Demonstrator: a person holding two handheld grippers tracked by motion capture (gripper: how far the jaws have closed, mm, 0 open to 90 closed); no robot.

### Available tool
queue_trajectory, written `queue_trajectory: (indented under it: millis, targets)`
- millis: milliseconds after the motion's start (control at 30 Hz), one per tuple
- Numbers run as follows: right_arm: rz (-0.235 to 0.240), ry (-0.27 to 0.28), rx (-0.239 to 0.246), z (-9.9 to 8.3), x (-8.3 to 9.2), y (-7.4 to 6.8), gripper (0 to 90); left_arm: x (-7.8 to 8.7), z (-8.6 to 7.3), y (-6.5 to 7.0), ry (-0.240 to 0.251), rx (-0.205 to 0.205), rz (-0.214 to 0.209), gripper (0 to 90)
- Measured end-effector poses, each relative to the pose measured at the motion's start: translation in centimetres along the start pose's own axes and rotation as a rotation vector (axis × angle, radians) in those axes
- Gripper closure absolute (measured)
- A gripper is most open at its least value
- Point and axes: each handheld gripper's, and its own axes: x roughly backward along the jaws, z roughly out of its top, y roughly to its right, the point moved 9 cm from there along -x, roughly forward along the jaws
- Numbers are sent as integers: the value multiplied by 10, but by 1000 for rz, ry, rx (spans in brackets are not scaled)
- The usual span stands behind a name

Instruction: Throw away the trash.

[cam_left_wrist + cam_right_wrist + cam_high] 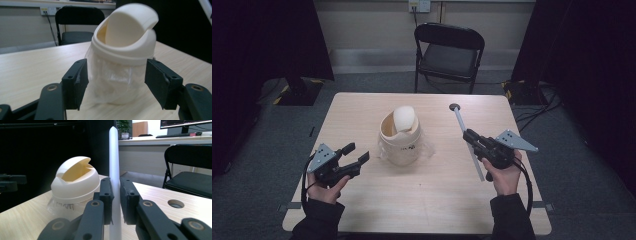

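A small cream bin (401,137) with a domed swing lid and a clear plastic liner stands in the middle of the table. My left gripper (356,153) is held to the left of it, jaws open and pointed at it. In the left gripper view the bin (122,55) sits beyond the open left gripper (116,82), apart from the pads. My right gripper (468,134), right of the bin, is shut on a long thin white rod (460,122). In the right gripper view the rod (113,157) runs straight on from between the jaws of the right gripper (115,200), with the bin (75,182) to its left.
The light wooden table (362,200) has a round cable hole (455,106) near its far edge, close to the rod's far tip. A black folding chair (449,50) stands beyond the table. Dark curtains hang on both sides.
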Motion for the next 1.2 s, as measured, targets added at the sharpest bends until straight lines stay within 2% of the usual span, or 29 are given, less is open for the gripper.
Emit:
queue_trajectory:
  millis: [167,233,633,667,967,1200]
  targets:
    - [25,13,10,3,-2,-8,818,-3,15,6,33,6,-7,363]
    - [34,17,13,4,-2,-10,818,-5,25,11,54,9,-21,369]
    - [76,22,22,5,-5,-24,819,-19,55,36,109,9,-74,404]
    - [84,22,25,4,-5,-27,819,-23,59,42,114,11,-86,406]
    - [102,19,28,2,-7,-34,818,-39,74,65,131,7,-132,421]
    - [123,23,28,3,-8,-40,819,-49,77,77,130,15,-160,437]
